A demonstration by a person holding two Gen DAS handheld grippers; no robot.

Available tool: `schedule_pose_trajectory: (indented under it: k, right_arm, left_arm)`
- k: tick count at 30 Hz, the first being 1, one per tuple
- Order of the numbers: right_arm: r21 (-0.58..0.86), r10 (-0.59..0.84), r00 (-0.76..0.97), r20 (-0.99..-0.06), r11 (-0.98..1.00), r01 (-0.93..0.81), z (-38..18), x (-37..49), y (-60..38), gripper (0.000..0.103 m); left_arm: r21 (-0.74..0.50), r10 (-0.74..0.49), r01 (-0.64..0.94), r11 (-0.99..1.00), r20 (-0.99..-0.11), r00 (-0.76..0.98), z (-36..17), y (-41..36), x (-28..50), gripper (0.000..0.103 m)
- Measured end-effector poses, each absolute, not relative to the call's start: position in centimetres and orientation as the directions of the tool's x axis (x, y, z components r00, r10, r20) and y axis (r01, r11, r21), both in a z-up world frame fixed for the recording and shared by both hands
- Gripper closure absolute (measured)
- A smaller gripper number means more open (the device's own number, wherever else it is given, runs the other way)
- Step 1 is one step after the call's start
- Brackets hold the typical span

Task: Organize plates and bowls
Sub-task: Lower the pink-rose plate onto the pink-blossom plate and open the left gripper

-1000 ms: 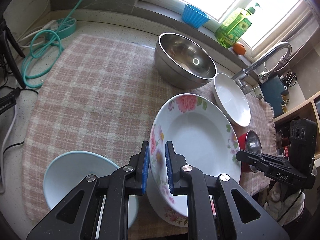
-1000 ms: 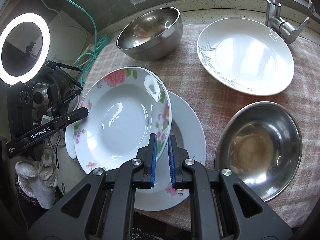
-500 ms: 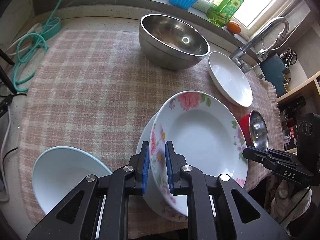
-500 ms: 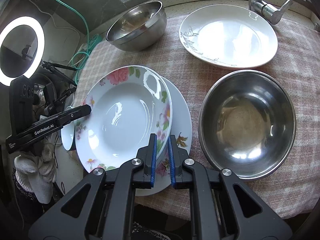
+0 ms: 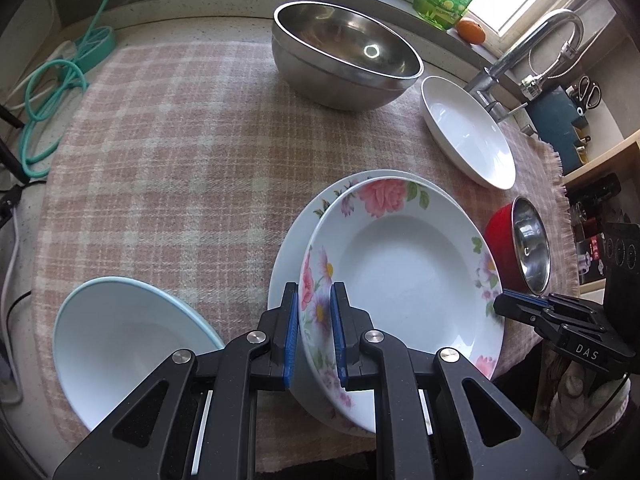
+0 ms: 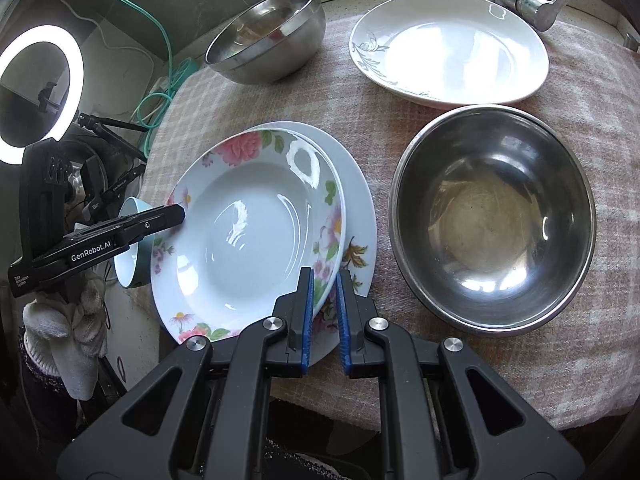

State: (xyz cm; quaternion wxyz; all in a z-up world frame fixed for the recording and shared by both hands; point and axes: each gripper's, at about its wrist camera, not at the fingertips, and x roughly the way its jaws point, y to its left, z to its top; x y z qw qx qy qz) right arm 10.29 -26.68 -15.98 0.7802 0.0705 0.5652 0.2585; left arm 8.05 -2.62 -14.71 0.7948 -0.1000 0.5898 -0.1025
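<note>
At the bottom centre of the left wrist view, the left gripper (image 5: 314, 334) is clamped on the near rim of a floral deep plate (image 5: 404, 276), its blue pads on either side of the rim. In the right wrist view, the right gripper (image 6: 325, 316) grips the opposite rim of the same plate at bottom centre. The floral plate sits tilted over a flat white plate (image 6: 356, 208) that lies on a pink checked cloth (image 5: 180, 152); whether the two touch is unclear. A pale blue bowl (image 5: 120, 344) lies at lower left of the left view. A large steel bowl (image 5: 344, 56) stands at upper centre, and a white dish (image 5: 468, 136) sits to its right. Right of the plates in the right view is a second steel bowl (image 6: 492, 220). A tap (image 5: 532, 40) rises at upper right of the left view.
</note>
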Motion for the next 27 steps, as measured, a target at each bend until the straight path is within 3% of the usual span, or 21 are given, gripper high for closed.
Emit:
schedule_pose_trajectory:
  k: [22,23,25,27]
  right_arm:
    - [0.392,0.477,0.220,-0.851,0.855,-0.339,-16.2,10.1,-26.5,0.089]
    - [0.396,0.483,0.222,-0.847,0.852,-0.342,-16.1,10.0,-26.5,0.086]
    - [0.399,0.491,0.232,-0.840,0.847,-0.350,-15.7,9.8,-26.6,0.061]
    - [0.395,0.498,0.251,-0.830,0.842,-0.366,-15.1,9.5,-26.6,0.043]
  left_arm:
    - [-0.258,-0.261,0.048,0.965,-0.924,0.279,-14.3,-2.6,8.1,0.090]
    - [-0.257,-0.260,0.048,0.965,-0.924,0.280,-14.2,-2.6,8.1,0.090]
    - [-0.262,-0.264,0.049,0.964,-0.922,0.283,-14.0,-2.5,8.1,0.088]
    - [-0.267,-0.270,0.051,0.962,-0.919,0.286,-13.6,-2.6,8.0,0.088]
